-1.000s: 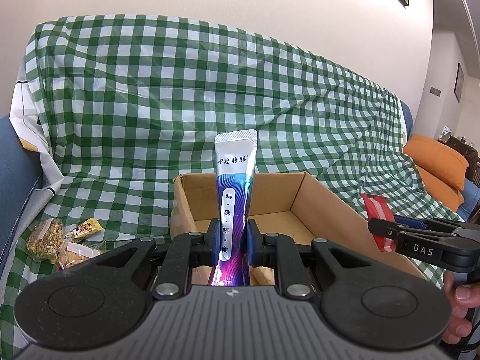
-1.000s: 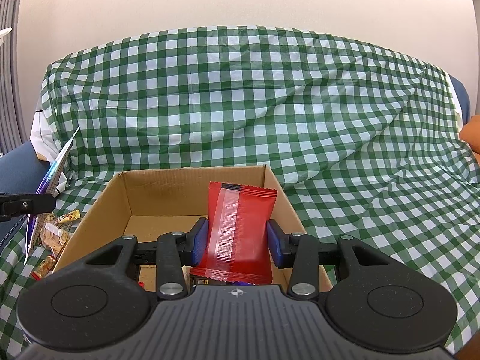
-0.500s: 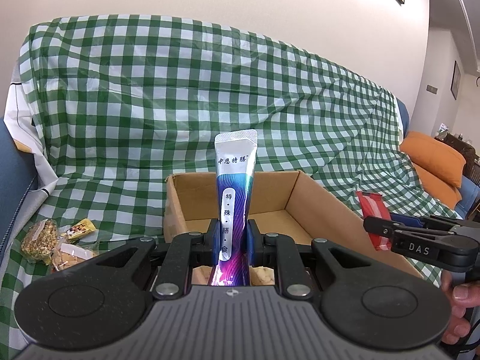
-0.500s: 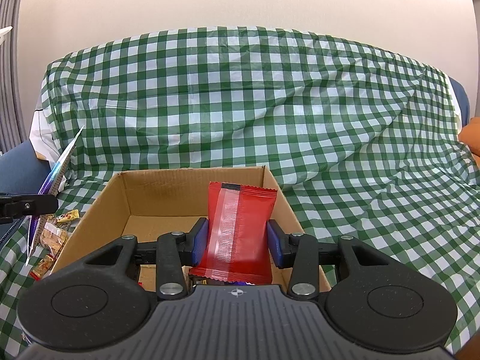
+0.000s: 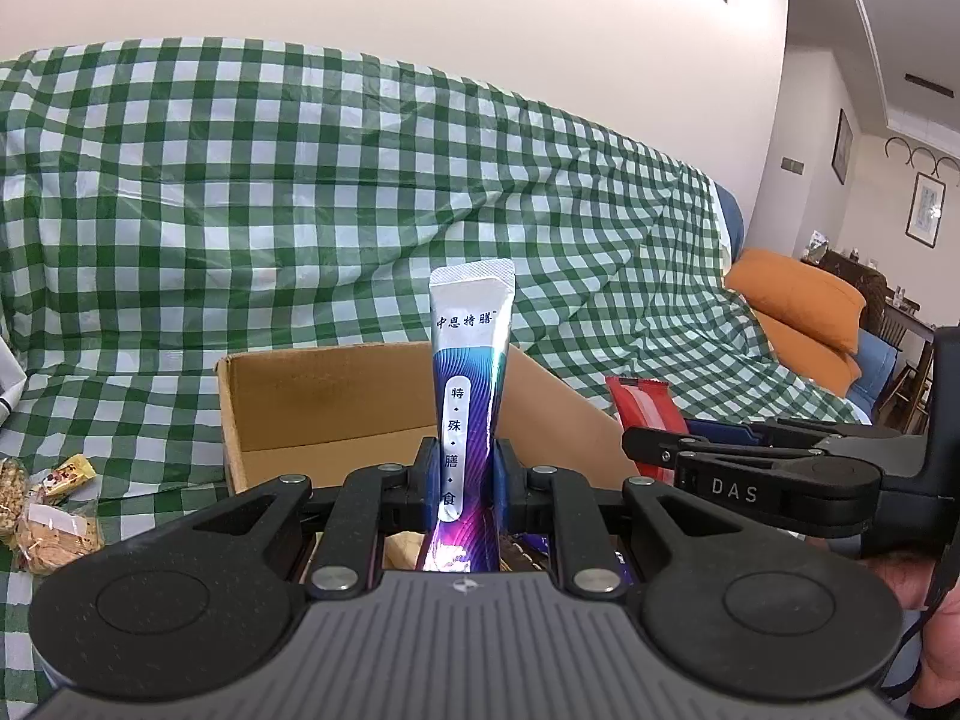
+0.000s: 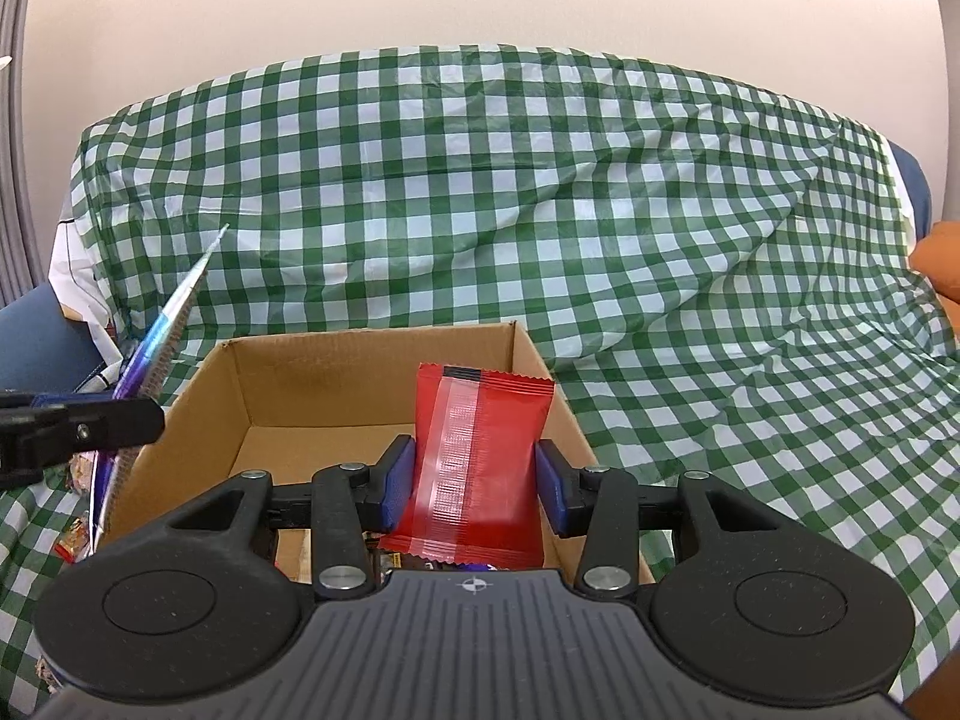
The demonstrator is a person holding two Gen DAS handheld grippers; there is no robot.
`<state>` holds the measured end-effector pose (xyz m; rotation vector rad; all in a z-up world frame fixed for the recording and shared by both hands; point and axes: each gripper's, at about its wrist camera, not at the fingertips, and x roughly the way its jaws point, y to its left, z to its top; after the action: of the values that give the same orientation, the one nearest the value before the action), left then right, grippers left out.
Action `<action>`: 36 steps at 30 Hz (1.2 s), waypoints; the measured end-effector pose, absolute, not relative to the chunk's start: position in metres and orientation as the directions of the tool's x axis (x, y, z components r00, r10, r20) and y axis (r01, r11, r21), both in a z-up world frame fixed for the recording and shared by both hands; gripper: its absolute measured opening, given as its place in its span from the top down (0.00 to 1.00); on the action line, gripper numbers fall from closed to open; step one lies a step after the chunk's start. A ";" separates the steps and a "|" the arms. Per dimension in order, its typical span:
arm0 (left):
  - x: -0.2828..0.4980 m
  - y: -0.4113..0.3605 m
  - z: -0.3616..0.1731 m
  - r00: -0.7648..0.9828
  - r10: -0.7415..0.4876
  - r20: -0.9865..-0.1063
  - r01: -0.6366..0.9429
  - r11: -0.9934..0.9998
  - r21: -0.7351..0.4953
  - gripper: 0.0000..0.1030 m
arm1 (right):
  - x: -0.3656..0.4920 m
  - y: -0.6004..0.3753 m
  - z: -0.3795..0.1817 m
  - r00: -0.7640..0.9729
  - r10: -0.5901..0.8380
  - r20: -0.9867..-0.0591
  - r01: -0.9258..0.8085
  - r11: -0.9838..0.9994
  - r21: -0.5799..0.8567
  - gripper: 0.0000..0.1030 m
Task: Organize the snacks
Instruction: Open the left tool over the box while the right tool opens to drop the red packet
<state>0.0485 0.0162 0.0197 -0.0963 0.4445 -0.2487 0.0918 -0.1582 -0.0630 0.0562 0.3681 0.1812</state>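
Above the near part of the cardboard box (image 6: pixel 384 384), left gripper (image 5: pixel 465 474) clenched on blue sachet (image 5: pixel 471 384), right gripper (image 6: pixel 474 480) grasping red packet (image 6: pixel 480 456); risk of collision between grippers, or a drop outside

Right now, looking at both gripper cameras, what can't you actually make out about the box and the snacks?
- Cardboard box floor, near part: both views, hidden behind the gripper bodies; only scraps of wrappers show.
- Red packet lower end: right wrist view, cut off by the gripper body.
- Stick sachet in the right wrist view: edge-on, print unreadable.
- Loose snacks on the checked cloth: left edge, too small to identify.
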 end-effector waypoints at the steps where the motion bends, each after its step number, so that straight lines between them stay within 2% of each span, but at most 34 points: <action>1: 0.049 0.016 0.019 0.873 -0.259 -0.414 0.217 0.965 -0.148 0.82 | 0.092 -0.159 -0.063 0.917 0.185 -0.353 -0.164 0.983 0.088 0.56; 18: 0.051 0.021 0.020 0.876 -0.253 -0.411 0.203 0.966 -0.163 0.82 | 0.096 -0.150 -0.063 0.913 0.197 -0.357 -0.187 0.980 0.063 0.56; 21: 0.052 0.022 0.019 0.871 -0.255 -0.421 0.202 0.965 -0.168 0.79 | 0.097 -0.150 -0.063 0.911 0.201 -0.361 -0.190 0.980 0.065 0.56; 24: 0.056 0.024 0.017 0.857 -0.263 -0.442 0.200 0.962 -0.185 0.69 | 0.099 -0.150 -0.065 0.904 0.206 -0.375 -0.194 0.979 0.070 0.53; 30: 0.055 0.033 0.018 0.867 -0.239 -0.438 0.178 0.968 -0.176 0.69 | 0.101 -0.148 -0.066 0.901 0.208 -0.382 -0.195 0.978 0.074 0.46; 36: 0.051 0.045 0.022 0.878 -0.201 -0.434 0.145 0.977 -0.158 0.70 | 0.103 -0.142 -0.068 0.898 0.224 -0.378 -0.214 0.974 0.070 0.46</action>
<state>0.0508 0.0450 0.0222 -0.1227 0.4646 -0.1806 0.1025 -0.1417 -0.0677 0.0266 0.3947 0.2264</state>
